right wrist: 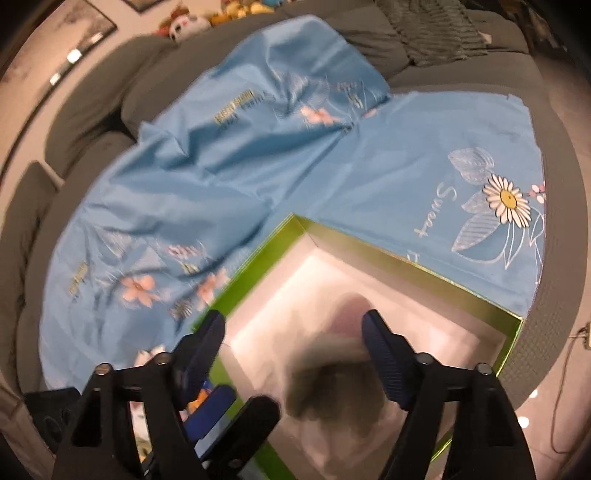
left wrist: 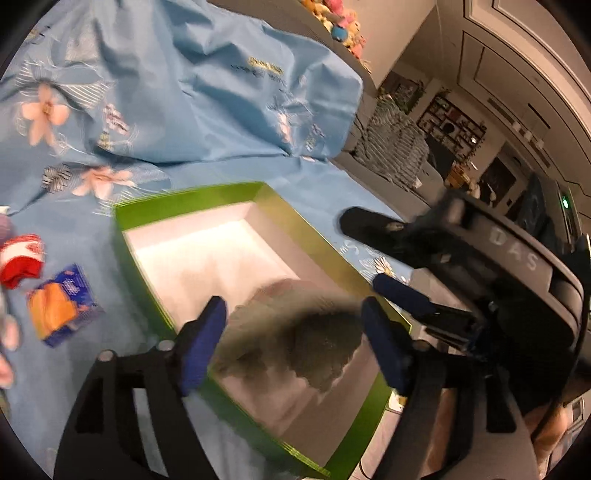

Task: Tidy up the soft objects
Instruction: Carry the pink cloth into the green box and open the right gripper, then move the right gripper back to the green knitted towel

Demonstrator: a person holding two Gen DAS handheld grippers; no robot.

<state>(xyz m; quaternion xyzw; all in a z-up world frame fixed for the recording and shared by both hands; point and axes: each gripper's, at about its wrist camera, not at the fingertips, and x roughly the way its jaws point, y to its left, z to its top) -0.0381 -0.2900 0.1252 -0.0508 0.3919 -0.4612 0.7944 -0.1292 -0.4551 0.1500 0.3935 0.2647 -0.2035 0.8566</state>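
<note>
Nearest me, my left hand-held gripper has its jaws standing apart, and so does my right hand-held gripper; neither pad presses on anything. Between both sets of fingers, low in the near end of the box, there's a grey fuzzy thing, blurred, a soft toy or a cloth, I can't tell which. It looks to be dropping or lying loose inside the box, clear of the blue pads on either side. So that one I count as in.

The box is green outside, white inside, and apart from the grey thing its floor looks bare as far as I can see. It sits on a blue flowered sheet spread over a grey sofa.

Just left of the box, on the sheet, lie an orange and blue packet and beyond it a red and white soft piece, perhaps a rolled sock. More pale bits show at the very left edge, too cut off to name. Those I judge are what's left to gather.

Far behind the box, a row of plush toys sits on the sofa back; whether they're part of the job I can't say.
</note>
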